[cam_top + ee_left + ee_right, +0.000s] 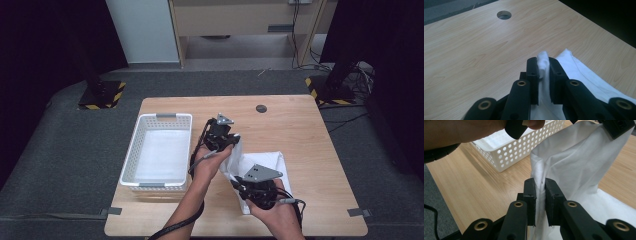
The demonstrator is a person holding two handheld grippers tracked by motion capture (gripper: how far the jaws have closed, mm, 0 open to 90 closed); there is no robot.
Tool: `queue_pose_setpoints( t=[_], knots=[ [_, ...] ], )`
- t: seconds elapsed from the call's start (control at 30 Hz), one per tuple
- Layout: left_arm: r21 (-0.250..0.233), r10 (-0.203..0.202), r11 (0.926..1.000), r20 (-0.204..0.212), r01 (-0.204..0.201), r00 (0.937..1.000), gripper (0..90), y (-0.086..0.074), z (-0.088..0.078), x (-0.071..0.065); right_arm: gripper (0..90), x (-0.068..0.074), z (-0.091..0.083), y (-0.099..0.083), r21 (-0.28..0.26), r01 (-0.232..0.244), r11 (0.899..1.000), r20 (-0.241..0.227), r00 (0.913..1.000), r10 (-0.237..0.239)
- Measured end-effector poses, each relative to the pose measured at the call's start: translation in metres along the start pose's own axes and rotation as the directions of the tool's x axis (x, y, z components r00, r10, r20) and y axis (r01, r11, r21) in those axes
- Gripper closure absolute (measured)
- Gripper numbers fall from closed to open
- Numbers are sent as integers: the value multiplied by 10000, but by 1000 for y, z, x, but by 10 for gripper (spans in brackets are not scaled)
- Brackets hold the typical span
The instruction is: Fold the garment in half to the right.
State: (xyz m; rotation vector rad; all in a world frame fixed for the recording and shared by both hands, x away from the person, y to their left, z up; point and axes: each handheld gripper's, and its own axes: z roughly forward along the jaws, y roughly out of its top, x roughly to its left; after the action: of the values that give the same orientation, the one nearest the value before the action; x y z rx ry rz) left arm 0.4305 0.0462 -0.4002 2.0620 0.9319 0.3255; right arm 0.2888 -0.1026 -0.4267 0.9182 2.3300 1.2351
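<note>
The right gripper (241, 184), nearest the person, is pinched tight on one edge of the white cloth (265, 165). You can see the cloth squeezed between its black jaws in the right gripper view (537, 185). A bit farther out, the left gripper (231, 141) bites another bunched bit of the same cloth (543, 62). Part of the cloth hangs between the two grippers, up off the wooden table (300, 130). The rest lies on the table by the person's right side.

It looks like the cloth is being lifted to fold it or to put it away. To do this well, keep both grips tight. Lift both hands together so the cloth hangs flat and does not twist.

Farther off, on the left side, sits the white basket (136, 150) with holes in its walls.
</note>
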Motion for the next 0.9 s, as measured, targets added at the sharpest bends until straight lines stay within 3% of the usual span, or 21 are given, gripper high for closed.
queue_pose_setpoints(
  t=[0.47, 0.9],
  knots=[
    [-68, 194, 9998, 119, -193, 9997, 806, 5, 11, -10, 806, -13, -16, -13, -69, -386, 9992, 292, 9988, 388],
    [-559, 316, 9980, 647, -280, 9974, 806, -2, 24, -9, 807, -23, -21, -26, 74, -649, 9979, 512, 9966, 645]
  ],
)
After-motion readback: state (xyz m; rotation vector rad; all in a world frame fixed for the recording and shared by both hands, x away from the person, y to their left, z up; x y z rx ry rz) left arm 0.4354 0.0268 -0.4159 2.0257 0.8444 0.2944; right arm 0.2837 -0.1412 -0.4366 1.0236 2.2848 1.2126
